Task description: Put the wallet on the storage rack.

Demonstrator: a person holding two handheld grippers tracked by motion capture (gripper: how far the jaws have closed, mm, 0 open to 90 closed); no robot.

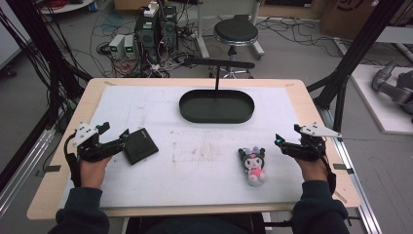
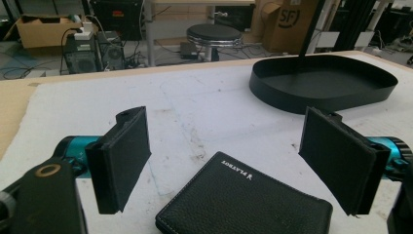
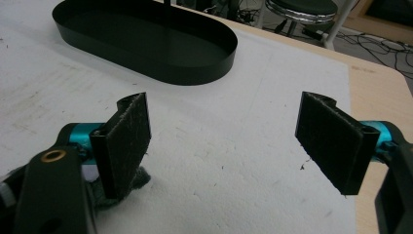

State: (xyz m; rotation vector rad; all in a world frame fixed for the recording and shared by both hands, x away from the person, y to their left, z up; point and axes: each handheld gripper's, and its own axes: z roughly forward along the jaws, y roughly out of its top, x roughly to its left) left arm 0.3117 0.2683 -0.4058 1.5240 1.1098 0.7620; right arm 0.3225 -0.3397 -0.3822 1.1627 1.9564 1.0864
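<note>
I count two grippers, one wallet, one tray, one plush toy. Lower left of high view: my left gripper [image 1: 122,138], jaws spread wide, holding nothing. Black leather bifold wallet [image 1: 140,146] just beside its tips. Upper centre: black oval metal tray [image 1: 216,106], interior bare. Lower right: small black-and-pink plush toy [image 1: 253,165]. Far right: my right gripper [image 1: 278,141], jaws apart, gripping nothing.
</note>
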